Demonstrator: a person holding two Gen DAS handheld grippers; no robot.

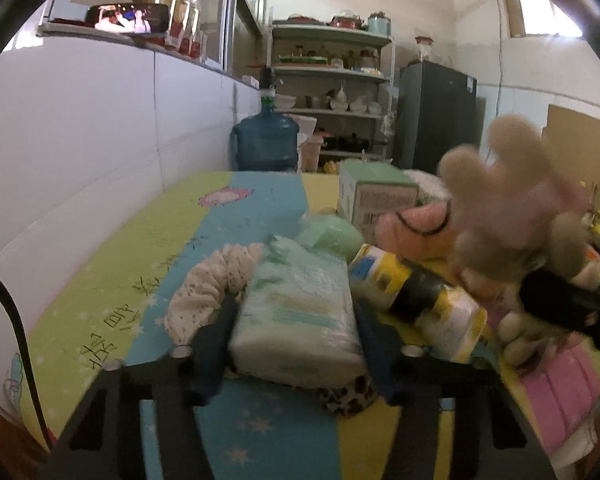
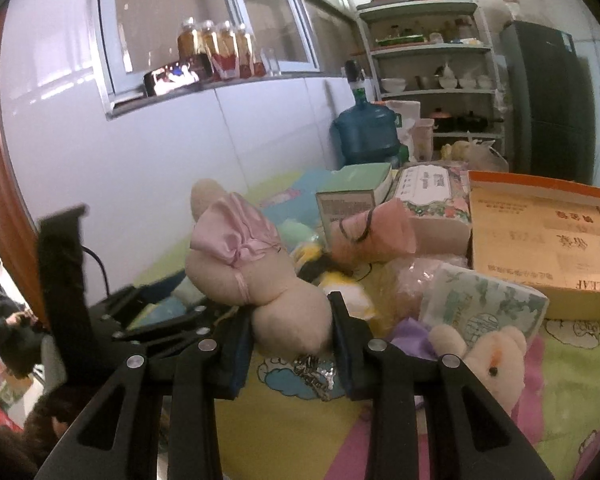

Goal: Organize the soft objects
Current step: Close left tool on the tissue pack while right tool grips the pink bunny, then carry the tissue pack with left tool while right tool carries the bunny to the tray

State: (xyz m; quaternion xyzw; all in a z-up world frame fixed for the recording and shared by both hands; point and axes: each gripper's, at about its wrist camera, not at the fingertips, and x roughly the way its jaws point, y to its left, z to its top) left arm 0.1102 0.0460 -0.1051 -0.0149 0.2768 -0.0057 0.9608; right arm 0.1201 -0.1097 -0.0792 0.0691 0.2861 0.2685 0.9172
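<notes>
The orange box [image 2: 540, 248] holds printed cardboard only.

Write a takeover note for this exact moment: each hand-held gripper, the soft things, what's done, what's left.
Left hand-held gripper: closed around the tissue pack, which sits on the play mat.
Right hand-held gripper: shut on the beige plush toy with the pink bow, lifted off the mat.
Open orange box sits at the back right, with nothing soft visible inside.
Done: both grasps made.
Left: probably put both away, then the small bear, second tissue pack, pink plush and yellow pack.
</notes>
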